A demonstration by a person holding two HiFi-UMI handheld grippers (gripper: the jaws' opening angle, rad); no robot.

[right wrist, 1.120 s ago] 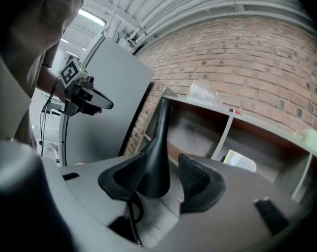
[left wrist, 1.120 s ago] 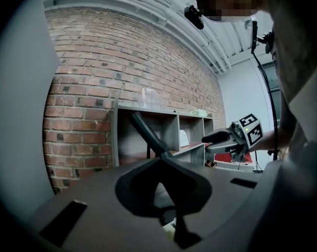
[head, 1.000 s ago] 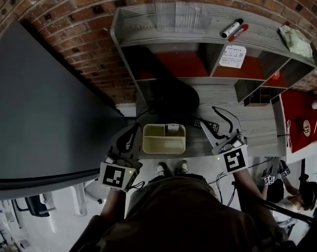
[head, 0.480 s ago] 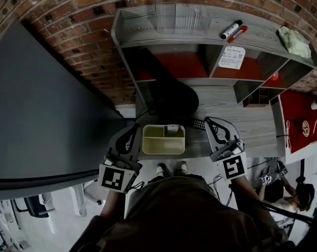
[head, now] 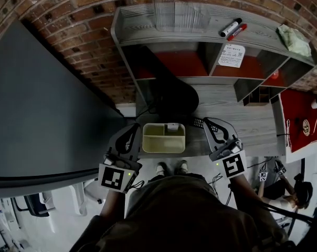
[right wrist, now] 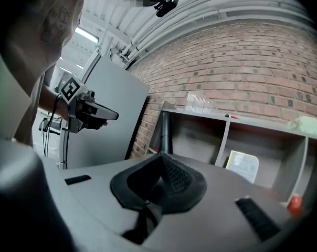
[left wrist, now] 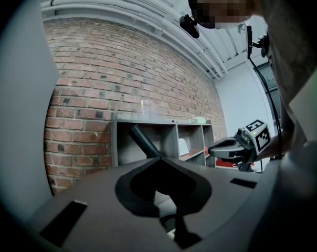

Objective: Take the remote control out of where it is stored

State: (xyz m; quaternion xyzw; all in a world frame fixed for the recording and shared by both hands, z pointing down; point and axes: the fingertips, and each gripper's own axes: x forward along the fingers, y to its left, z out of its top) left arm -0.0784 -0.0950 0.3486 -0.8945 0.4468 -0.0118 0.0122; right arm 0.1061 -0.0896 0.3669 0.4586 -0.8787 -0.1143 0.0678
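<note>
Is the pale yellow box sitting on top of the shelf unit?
No, the pale yellow box sits on the desk, well below the shelf top.

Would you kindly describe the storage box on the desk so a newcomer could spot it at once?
Find the grey shelf unit against the brick wall, then drop to the grey desk below it. Near the desk's front edge sits the box. It is the only pale yellow-green, open-topped container there, divided inside, whereas the remote control just right of it is flat and dark.
</note>
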